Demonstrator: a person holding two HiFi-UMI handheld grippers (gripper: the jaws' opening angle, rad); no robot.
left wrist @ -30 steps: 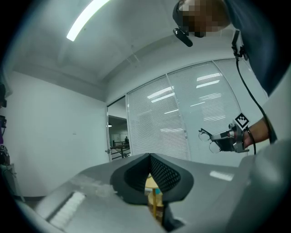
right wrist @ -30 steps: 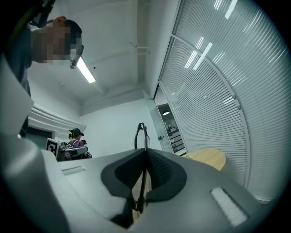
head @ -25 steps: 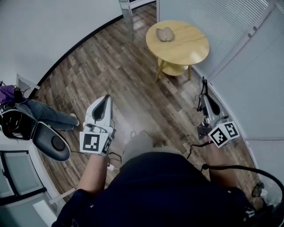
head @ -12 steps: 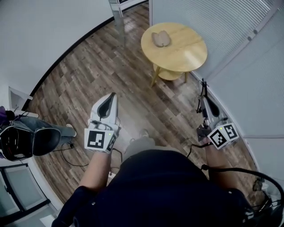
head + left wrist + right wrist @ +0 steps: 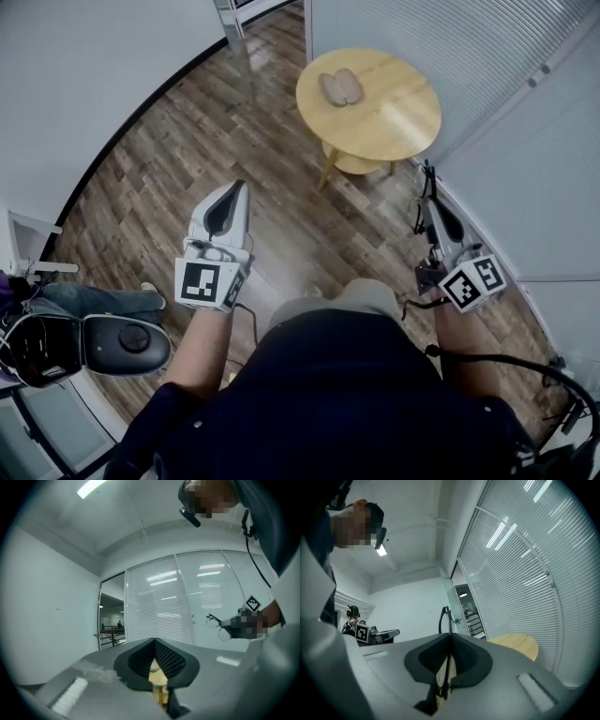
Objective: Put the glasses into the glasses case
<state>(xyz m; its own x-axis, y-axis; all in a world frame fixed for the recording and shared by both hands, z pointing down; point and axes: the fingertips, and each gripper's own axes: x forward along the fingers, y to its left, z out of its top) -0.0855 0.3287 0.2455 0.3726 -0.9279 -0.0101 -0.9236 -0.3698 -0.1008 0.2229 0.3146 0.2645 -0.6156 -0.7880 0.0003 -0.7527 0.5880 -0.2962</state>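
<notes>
Position: the person stands on a wood floor, well apart from a round wooden table that lies ahead, beside a wall of white blinds.

Glasses case: lies on the far part of the table top, apparently open, with two tan lobes side by side. Whether anything is inside cannot be made out.

Right gripper: held level at the person's right, close to the blinds, pointing toward the table. Its jaws are clamped on the glasses. In the right gripper view a thin dark temple arm runs between the pads, and the dark frame stands up past the tips of the gripper. The table edge shows to the right of it. From the left gripper view the glasses are seen sticking out in front of that gripper, lenses clear of any surface.

Left gripper: held level at the person's left, over bare floor. Its pads meet at the tip with nothing caught between them; the grip is closed and empty.

Surroundings: a dark office chair stands at the lower left, with a seated person's legs just beside it.
</notes>
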